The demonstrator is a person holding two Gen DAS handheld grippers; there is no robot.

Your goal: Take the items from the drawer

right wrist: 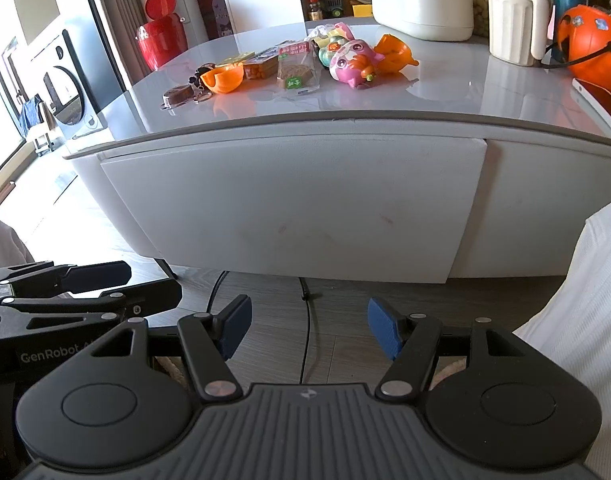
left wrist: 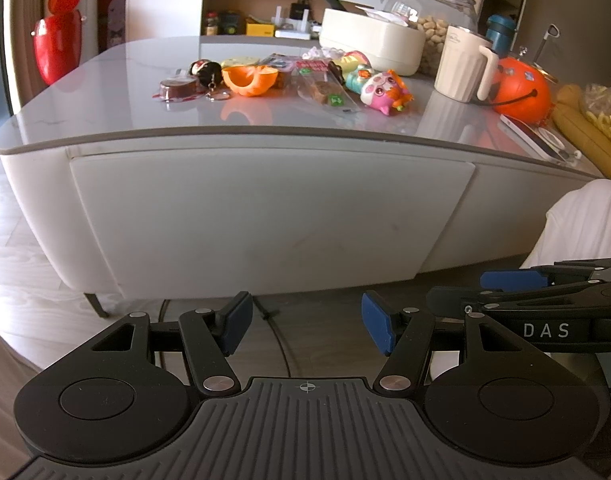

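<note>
Jaws on the left gripper [left wrist: 304,326] stand wide apart and hold nothing, hanging low over the wood floor [left wrist: 325,344] in front of the closed drawer [left wrist: 265,216]. Left wrist view: the drawer front sits flush under the counter [left wrist: 117,92]. On the counter lie a half orange shell [left wrist: 247,79], a wrapped snack [left wrist: 325,90], a pink toy [left wrist: 385,90] and a small brown cup [left wrist: 176,89]. Behind them are a white bowl [left wrist: 369,46], a cream mug [left wrist: 463,64], a glass jar [left wrist: 429,12] of nuts and an orange pumpkin bucket [left wrist: 521,86]. The right gripper [left wrist: 509,280] shows at the right edge, side-on, near a white sleeve [left wrist: 581,224].

Right wrist view: the right gripper [right wrist: 308,326] is likewise spread wide and empty, low before the same drawer [right wrist: 297,200], shut. The left gripper [right wrist: 97,274] shows at the left edge. Counter [right wrist: 445,84] items: orange shell [right wrist: 223,78], snack [right wrist: 295,74], pink toy [right wrist: 351,64], mug [right wrist: 511,16], pumpkin bucket [right wrist: 585,40]. A red bin [right wrist: 161,34] stands beyond.
</note>
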